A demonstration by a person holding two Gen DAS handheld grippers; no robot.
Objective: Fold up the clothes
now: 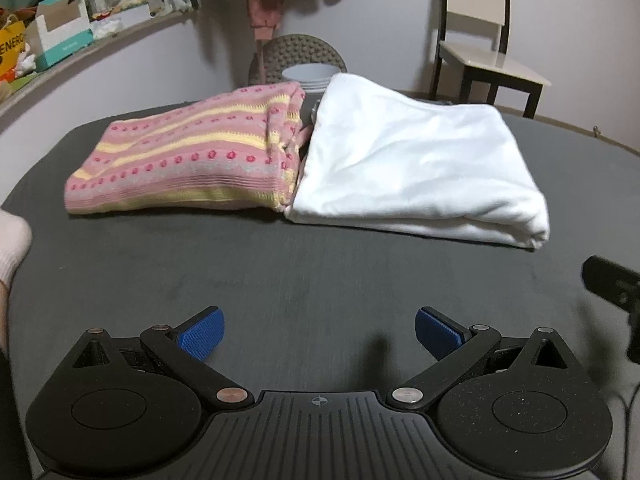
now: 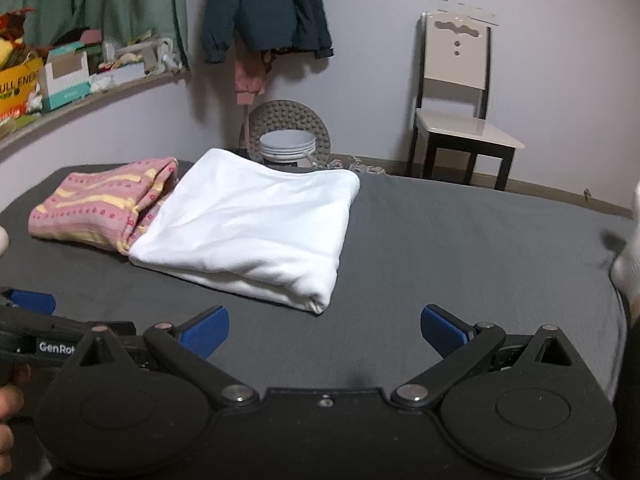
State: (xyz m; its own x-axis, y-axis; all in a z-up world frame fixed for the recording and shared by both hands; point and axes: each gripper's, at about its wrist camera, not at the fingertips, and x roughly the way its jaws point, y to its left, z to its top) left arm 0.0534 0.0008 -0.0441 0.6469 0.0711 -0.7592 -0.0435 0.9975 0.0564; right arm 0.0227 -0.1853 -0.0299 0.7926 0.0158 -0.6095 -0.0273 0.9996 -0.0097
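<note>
A folded white garment (image 1: 416,168) (image 2: 256,224) lies on the dark grey surface (image 1: 304,272) (image 2: 460,240). A folded pink and yellow striped knit (image 1: 192,152) (image 2: 100,208) lies against its left side, touching it. My left gripper (image 1: 319,332) hovers open over bare surface, short of both garments, with nothing between its blue pads (image 1: 202,334). My right gripper (image 2: 325,330) is also open and empty, just short of the white garment's near corner. A black part of the right tool (image 1: 612,292) shows at the right edge of the left wrist view, and the left tool (image 2: 36,332) shows at the left of the right wrist view.
A cream chair (image 1: 484,36) (image 2: 460,108) stands by the far wall. White buckets (image 2: 286,148) and a round studded mat (image 2: 286,120) sit behind the surface. A cluttered shelf (image 1: 68,36) runs along the left wall. A dark jacket (image 2: 264,12) hangs above. A white sock (image 1: 12,244) is at the left edge.
</note>
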